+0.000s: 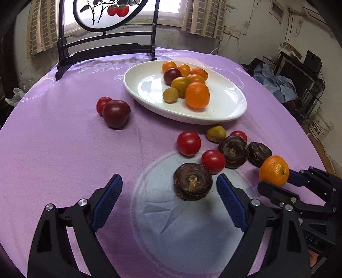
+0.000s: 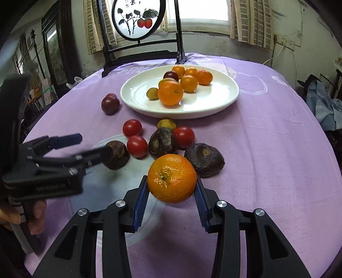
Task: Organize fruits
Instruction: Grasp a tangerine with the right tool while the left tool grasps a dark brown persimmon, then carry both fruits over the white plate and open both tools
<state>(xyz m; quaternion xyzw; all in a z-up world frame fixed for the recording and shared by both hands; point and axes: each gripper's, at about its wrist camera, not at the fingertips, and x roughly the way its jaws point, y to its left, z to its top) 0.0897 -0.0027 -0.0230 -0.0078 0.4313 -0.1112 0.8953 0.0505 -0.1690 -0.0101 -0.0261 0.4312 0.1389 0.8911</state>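
Observation:
A white oval plate (image 1: 230, 107) (image 2: 224, 100) holds several oranges, a dark plum and small yellow-green fruits. My left gripper (image 1: 168, 185) is open around a dark brown water chestnut (image 1: 192, 181) on the purple cloth; the jaws do not touch it. My right gripper (image 2: 172, 187) is shut on an orange mandarin (image 2: 172, 178), which also shows in the left wrist view (image 1: 274, 170). Red tomatoes (image 1: 188, 142), two more chestnuts (image 1: 233, 151) and a yellow-green fruit (image 1: 215, 133) lie between the grippers and the plate. A dark plum (image 1: 116, 113) lies left.
A black wooden stand with a round painted panel (image 2: 139, 19) stands at the table's far edge behind the plate. The round table is covered by a purple cloth (image 1: 64, 149). Clutter and a white bucket (image 1: 322, 126) are off the table to the right.

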